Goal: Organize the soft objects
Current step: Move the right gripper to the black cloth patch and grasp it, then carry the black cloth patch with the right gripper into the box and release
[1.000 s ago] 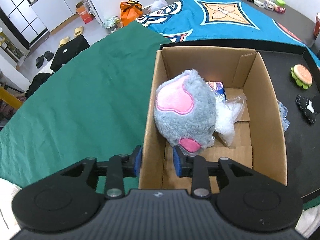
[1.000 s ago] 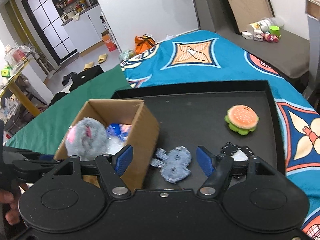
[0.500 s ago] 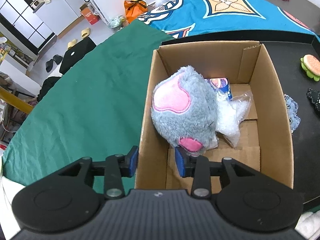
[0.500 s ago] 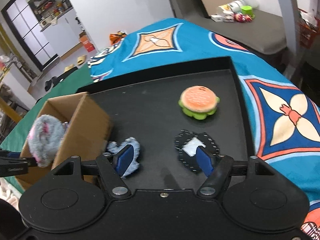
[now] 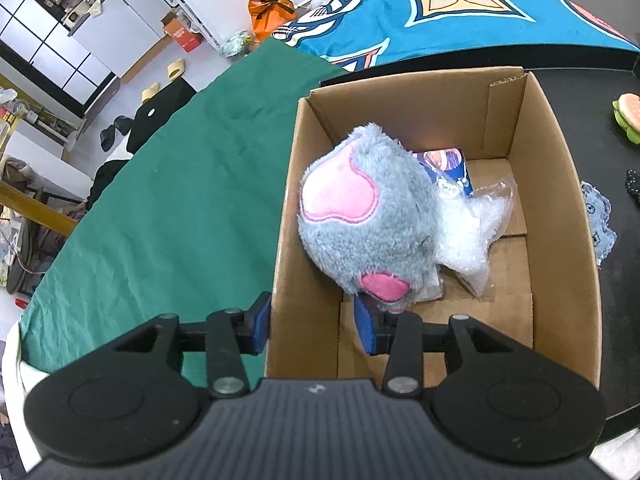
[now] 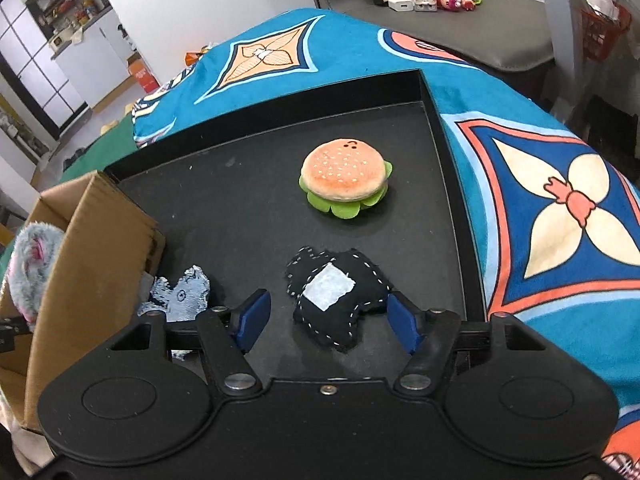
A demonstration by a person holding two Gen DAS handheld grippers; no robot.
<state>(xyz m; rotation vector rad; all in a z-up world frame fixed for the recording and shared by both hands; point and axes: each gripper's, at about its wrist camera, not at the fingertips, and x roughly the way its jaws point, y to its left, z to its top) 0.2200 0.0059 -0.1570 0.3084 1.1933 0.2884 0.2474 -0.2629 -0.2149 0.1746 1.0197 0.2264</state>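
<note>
Black stitched plush (image 6: 340, 300) lay on the tray (image 6: 248, 208) between the closing, not-yet-touching jaws of the right gripper (image 6: 328, 320), which needed centring before clamping; beyond, the left gripper (image 5: 316, 320) straddled the box (image 5: 560, 184) wall, opening.

From my left fingers' side, the burger toy (image 5: 629, 117) is cut by the frame edge. The grey plush (image 5: 370, 216) hides most of the blue packet (image 5: 448, 164). The cardboard box (image 6: 96, 256) covers part of the blue fabric piece (image 6: 182, 292).
</note>
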